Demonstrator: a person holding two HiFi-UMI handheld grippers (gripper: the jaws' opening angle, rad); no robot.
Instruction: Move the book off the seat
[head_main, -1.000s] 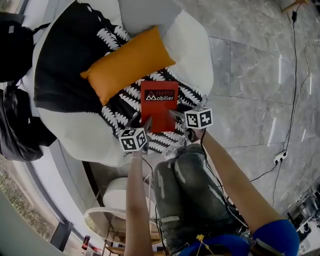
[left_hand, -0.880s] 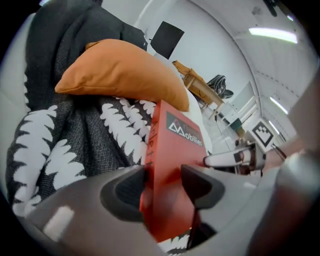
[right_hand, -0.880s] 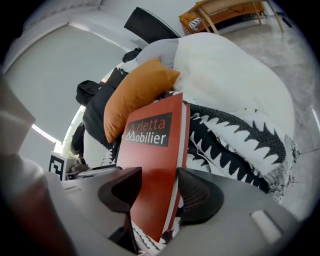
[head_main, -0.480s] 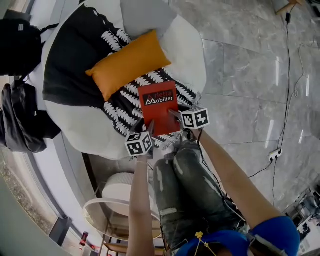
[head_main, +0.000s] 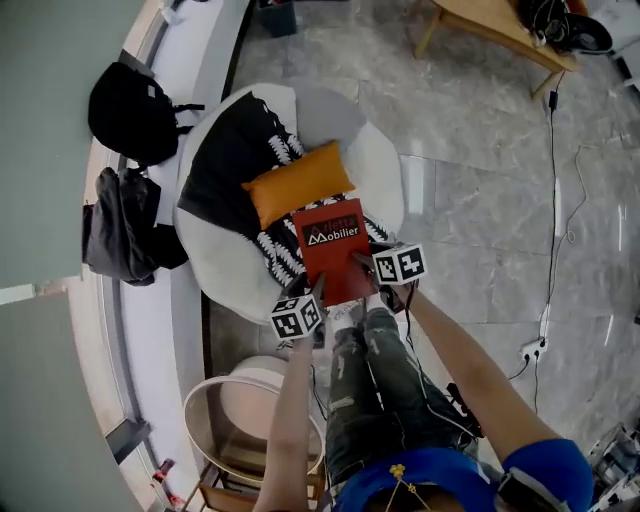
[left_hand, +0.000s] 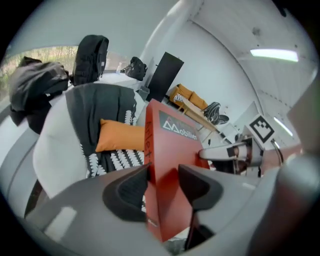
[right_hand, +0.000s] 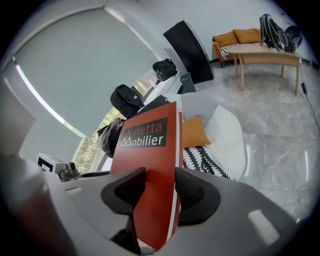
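One book (head_main: 330, 250): red cover with white lettering on a dark band. I had it in the air, pinched at its near edge, cover turned toward the head camera.
Book's place: it hung over the front part of the seat in the head view. Both gripper views showed it standing free with the chair behind it, so I judged it was no longer resting on anything.
Left gripper (head_main: 316, 292): its jaws had just been closing, and the pads were clamped on the book's near left corner, on the spine side.
Right gripper (head_main: 362, 266): its jaws had just been closing too, pressed on the near right part of the book, one pad on each face.
Seat (head_main: 385, 190): a round white chair under a black-and-white leaf throw, with an orange cushion (head_main: 297, 183) lying on it just beyond the book's far edge.
Done so far: the grip and the lift, as I read it.
Left to do: carry the book clear of the chair and set it down; it had no resting place yet.
Around: grey stone floor (head_main: 470, 200) to the right, a round side table (head_main: 250, 400) near the person's knees, and dark bags (head_main: 133, 120) on the ledge beyond the chair.
Landing spot: I could not tell which was meant.
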